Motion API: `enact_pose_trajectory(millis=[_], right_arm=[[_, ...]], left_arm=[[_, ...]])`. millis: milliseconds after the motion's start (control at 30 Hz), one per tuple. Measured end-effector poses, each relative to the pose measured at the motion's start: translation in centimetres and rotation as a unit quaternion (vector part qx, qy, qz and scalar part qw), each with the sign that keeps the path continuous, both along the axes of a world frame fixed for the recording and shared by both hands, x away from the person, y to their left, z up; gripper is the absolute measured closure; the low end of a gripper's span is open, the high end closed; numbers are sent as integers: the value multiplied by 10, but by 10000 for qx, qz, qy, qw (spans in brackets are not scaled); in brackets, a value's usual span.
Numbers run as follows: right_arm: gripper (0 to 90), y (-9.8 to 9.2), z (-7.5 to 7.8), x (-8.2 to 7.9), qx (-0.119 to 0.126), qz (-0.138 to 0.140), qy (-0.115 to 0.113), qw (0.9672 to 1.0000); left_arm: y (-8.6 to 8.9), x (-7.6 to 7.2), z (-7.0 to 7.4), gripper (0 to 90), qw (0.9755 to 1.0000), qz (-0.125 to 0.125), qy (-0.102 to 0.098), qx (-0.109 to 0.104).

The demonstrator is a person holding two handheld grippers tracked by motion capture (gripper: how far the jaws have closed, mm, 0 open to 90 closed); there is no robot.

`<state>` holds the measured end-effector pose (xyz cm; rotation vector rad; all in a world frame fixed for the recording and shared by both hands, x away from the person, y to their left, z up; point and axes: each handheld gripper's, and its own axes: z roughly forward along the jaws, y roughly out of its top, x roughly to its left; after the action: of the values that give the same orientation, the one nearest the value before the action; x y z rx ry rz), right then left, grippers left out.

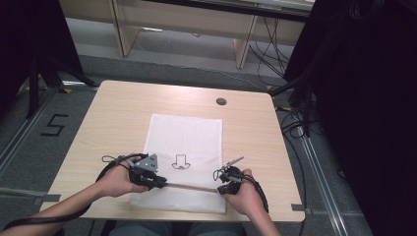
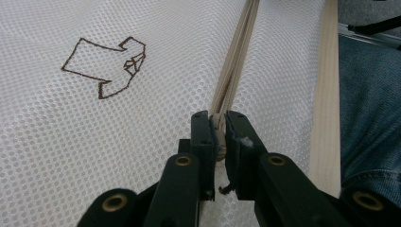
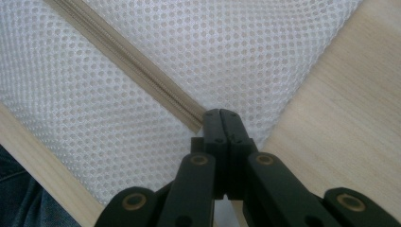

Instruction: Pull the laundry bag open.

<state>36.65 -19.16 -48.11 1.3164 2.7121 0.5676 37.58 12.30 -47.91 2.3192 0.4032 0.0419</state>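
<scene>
— Jaws first: how do we read them?
— We see the left gripper [image 2: 218, 137] pinched on the beige zipper [image 2: 231, 71] pull; the right gripper [image 3: 221, 124] is closed at the zipper's end (grip unclear).
— And the white mesh bag [image 1: 184, 142]?
— Flat on the table [image 1: 108, 118], zipper between both grippers near our edge.

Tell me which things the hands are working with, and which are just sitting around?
Being used: white mesh bag, its beige zipper, left gripper clamped on the zipper's pull, right gripper pinching the bag's end.

Just there: table, round grey cap, floor cables.
</scene>
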Motion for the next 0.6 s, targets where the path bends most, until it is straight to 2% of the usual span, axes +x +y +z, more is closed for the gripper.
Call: enact_pose_trajectory(millis=[100, 133, 200, 267, 300, 367, 400, 433, 533, 600], right_arm=[[900, 0, 0, 0, -1, 45, -32, 10000], [900, 0, 0, 0, -3, 26, -23, 10000], [900, 0, 0, -1, -5, -37, 20, 10000], [900, 1, 1, -1, -9, -67, 40, 10000], [900, 0, 0, 0, 30, 36, -24, 10000], [900, 1, 0, 0, 24, 33, -32, 10000], [900, 1, 0, 0, 5, 53, -21, 10000], [900, 1, 0, -1, 21, 11, 3, 10000], [900, 1, 0, 0, -3, 80, -31, 10000], [900, 1, 0, 0, -20, 89, -32, 10000]], left_arm=[[0, 0, 1, 821, 10000, -33, -52, 31], [1, 1, 1, 821, 9998, -97, -138, 102], [3, 0, -1, 821, 10000, 1, 26, -35], [5, 0, -1, 820, 10000, -3, -21, 28], [6, 0, -1, 821, 9999, -33, -61, 75], [8, 0, -2, 821, 10000, 56, 35, 18], [9, 0, -2, 821, 9999, 35, -56, 86], [11, 0, -2, 821, 9999, 8, -66, 132], [12, -1, -3, 821, 10000, 81, 22, 14], [13, 0, -3, 821, 10000, 74, 5, 47]])
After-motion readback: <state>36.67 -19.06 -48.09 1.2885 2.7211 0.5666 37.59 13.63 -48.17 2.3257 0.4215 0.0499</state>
